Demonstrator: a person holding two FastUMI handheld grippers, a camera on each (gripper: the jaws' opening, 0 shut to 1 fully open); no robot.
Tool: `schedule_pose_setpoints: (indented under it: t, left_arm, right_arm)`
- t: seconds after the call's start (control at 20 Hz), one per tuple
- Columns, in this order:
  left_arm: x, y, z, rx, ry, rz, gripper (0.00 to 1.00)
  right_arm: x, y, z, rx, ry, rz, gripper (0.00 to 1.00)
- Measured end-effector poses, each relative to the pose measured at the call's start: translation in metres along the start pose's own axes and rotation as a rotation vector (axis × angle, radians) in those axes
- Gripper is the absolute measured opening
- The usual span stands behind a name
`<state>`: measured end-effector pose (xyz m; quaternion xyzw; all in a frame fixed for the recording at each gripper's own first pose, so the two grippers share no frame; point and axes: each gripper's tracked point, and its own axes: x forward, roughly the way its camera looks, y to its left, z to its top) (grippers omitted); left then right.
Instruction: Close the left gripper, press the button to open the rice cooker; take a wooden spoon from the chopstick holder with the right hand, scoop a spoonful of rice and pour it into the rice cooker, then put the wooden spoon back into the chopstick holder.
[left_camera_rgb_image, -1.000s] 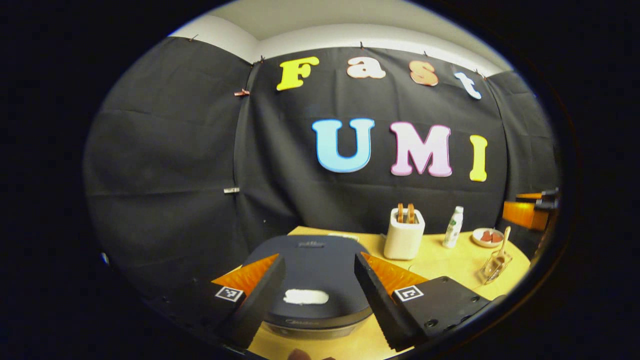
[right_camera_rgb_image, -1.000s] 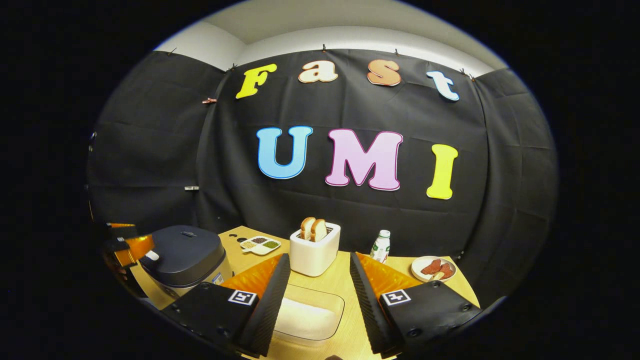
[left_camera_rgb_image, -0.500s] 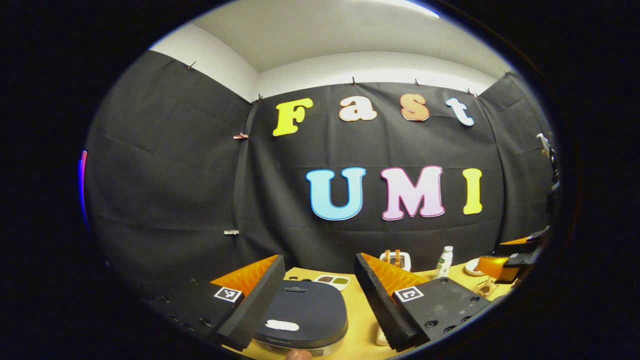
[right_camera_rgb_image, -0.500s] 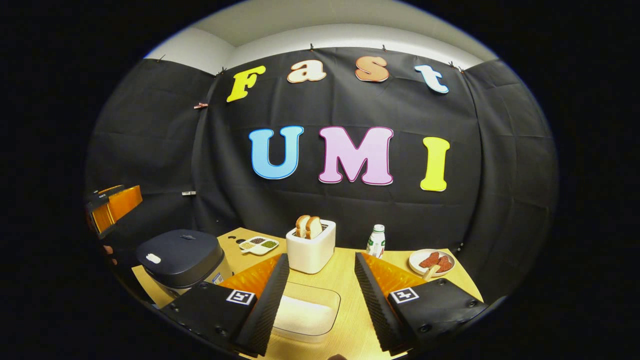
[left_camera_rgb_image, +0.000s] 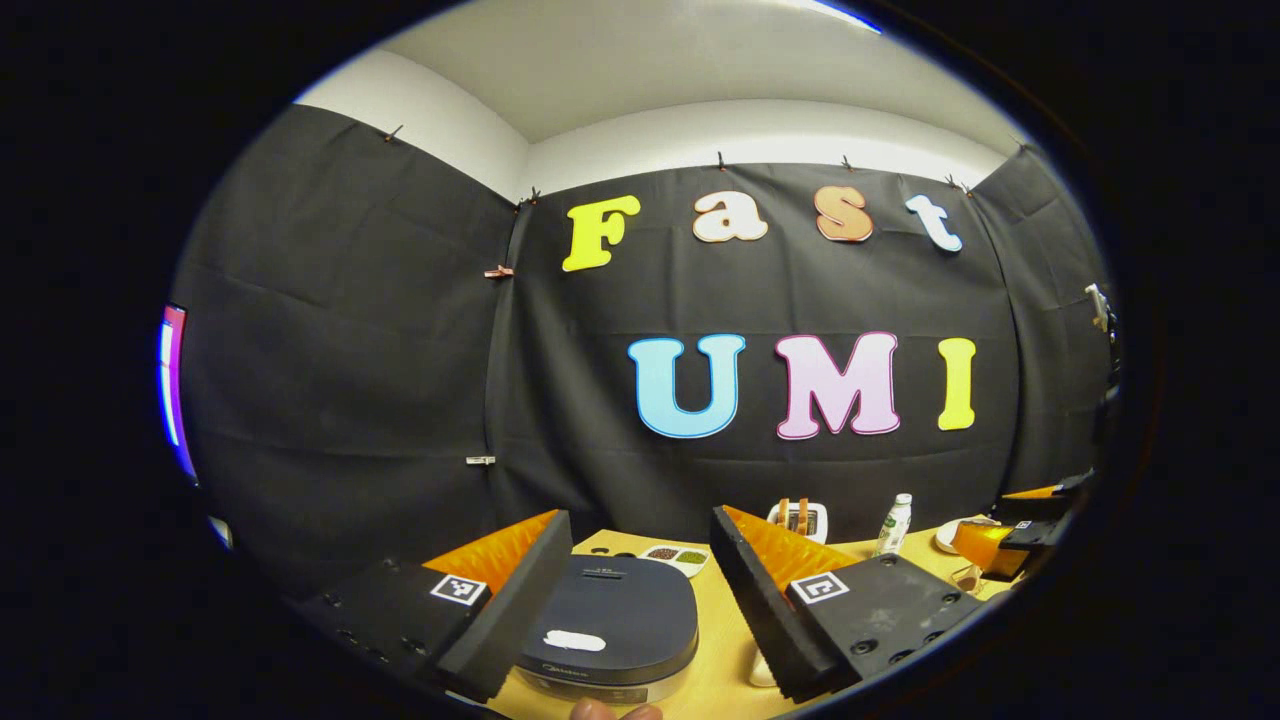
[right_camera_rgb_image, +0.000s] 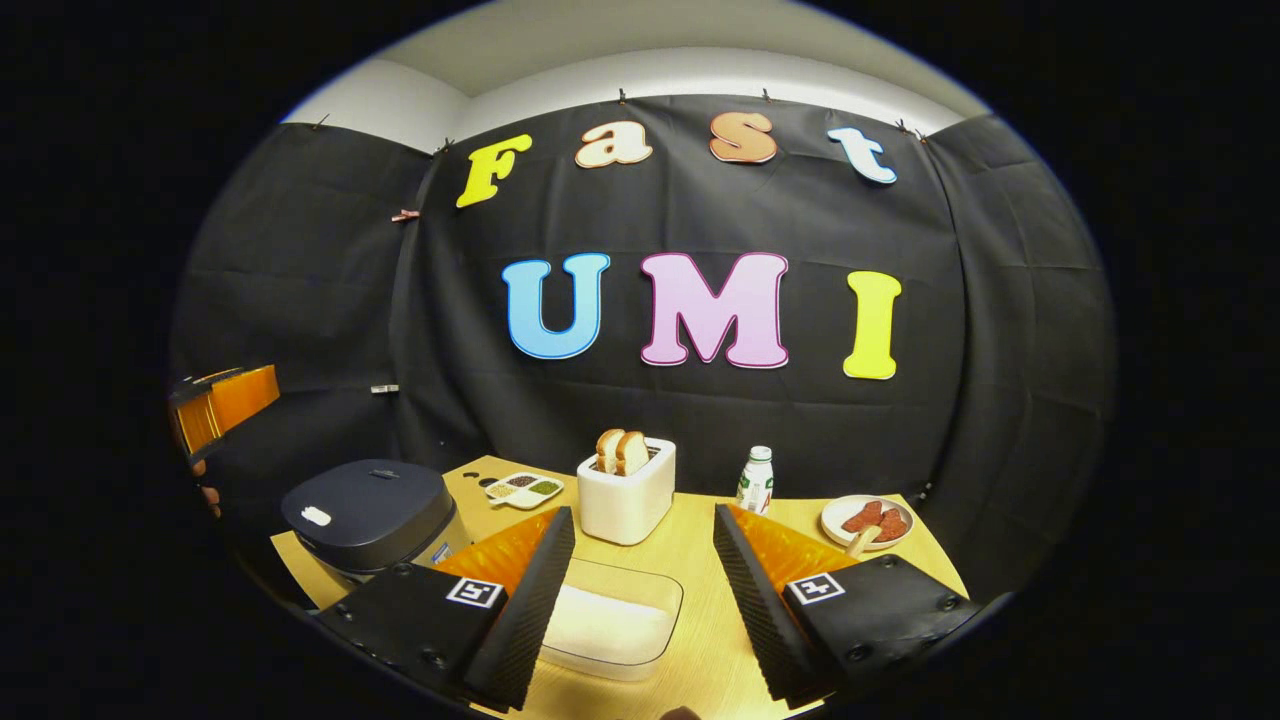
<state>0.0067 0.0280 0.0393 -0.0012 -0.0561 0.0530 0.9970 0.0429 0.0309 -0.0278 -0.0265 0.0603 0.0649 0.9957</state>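
Left claw (left_camera_rgb_image: 640, 600) and right claw (right_camera_rgb_image: 640, 600) both spread apart, rice cooker (left_camera_rgb_image: 610, 630) lid down, partly hidden

The left gripper view looks from above the table's (left_camera_rgb_image: 720, 680) left end toward the back wall, riding high and nearly level. The rice cooker (left_camera_rgb_image: 610, 625) sits close below at 6 o'clock, between the left gripper's (left_camera_rgb_image: 640, 600) spread fingers. The right gripper view looks from the table's near edge, lower and angled slightly down, with a clear rice container (right_camera_rgb_image: 610, 625) close at 6 o'clock between the right gripper's (right_camera_rgb_image: 640, 590) fingers. Both views share the cooker, the toaster (left_camera_rgb_image: 798, 518), the bottle (left_camera_rgb_image: 895, 522) and the divided dish (left_camera_rgb_image: 675, 555). Each view catches the other gripper: at 4 o'clock in the left gripper view, at 9 o'clock in the right gripper view.
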Motion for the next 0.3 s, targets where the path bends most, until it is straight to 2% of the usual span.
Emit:
schedule_pose_setpoints:
  t: [0.3]
  left_arm:
    - [-0.0026,-0.0024,0.0028,-0.013,-0.017,-0.013,0.94]
  right_arm:
    - [0.0008,0.0029,0.0005,-0.006,-0.005,0.005,0.87]
